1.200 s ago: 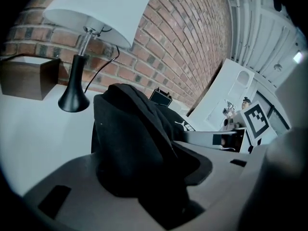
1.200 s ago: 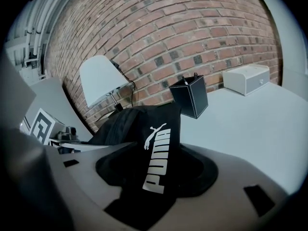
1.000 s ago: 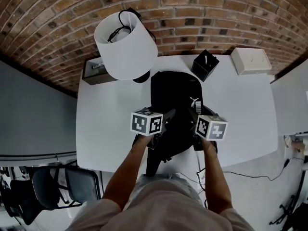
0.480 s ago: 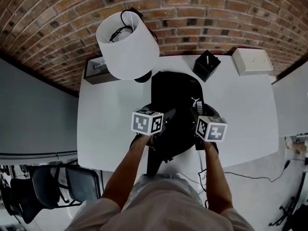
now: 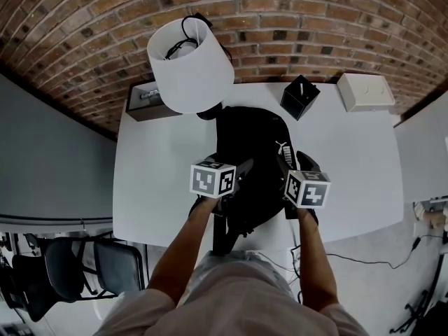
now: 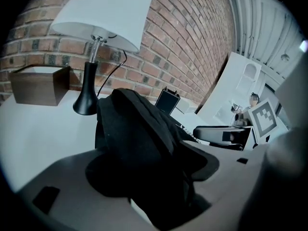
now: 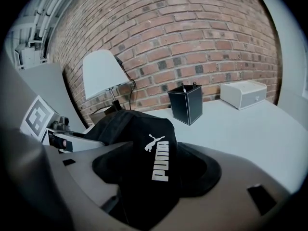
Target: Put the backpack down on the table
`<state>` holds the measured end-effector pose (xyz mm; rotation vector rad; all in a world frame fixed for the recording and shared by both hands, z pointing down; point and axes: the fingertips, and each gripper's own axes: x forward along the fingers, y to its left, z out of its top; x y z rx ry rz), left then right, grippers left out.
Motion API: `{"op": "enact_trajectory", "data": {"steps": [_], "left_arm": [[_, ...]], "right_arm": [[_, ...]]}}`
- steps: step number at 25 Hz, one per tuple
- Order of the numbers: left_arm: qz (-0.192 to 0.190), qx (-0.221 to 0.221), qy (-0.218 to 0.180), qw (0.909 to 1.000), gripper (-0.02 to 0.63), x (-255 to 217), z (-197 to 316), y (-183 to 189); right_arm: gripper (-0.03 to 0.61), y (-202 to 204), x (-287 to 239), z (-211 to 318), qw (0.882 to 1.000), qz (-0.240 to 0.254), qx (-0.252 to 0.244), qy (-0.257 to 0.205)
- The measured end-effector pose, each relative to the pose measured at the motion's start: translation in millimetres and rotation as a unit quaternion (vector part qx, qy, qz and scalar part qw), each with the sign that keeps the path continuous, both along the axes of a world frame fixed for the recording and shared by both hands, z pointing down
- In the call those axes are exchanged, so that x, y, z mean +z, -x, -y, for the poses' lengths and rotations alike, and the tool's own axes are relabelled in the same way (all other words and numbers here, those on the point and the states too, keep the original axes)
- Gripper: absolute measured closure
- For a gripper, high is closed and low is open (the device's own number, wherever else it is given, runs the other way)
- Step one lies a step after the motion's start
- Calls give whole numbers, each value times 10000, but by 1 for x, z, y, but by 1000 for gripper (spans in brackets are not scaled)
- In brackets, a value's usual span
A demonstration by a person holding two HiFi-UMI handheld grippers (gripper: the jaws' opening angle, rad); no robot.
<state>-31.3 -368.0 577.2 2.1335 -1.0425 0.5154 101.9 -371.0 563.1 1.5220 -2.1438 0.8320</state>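
Lamp point(image 5: 190, 65) blocks behind backpack point(image 5: 246, 145); right table point(image 5: 353, 166) seemingly clear.

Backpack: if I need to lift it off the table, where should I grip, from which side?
Its shoulder straps, probably, from the near edge of the table: the backpack lies flat, and a strap arches between the jaws of the left gripper and the right gripper, both just opened.

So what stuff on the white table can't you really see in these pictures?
Black lamp base: head view, the white lampshade covers nearly all of it.
Inside the brown wooden box: head view, the lampshade overlaps it; left gripper view shows only its sides.
What stands in the black square pen holder: too small in every view.
Inside the black fabric backpack: its own fabric hides it everywhere.
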Motion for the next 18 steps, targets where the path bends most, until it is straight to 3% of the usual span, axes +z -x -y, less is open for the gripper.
{"op": "enact_trajectory", "data": {"steps": [7,14,18], "left_arm": [[126,-133,59,9998,313,-1,-14,12],[560,-313,16,9979,314,-2,-23,20],[1004,-380,-34,9942,313,-3,-28,25]], "right_arm": [[314,15,-14,-10,9996,-35,-228,-172],[343,32,-25,-20,9983,-100,-457,-336],[350,38,-30,-28,9977,-107,-535,-401]]}}
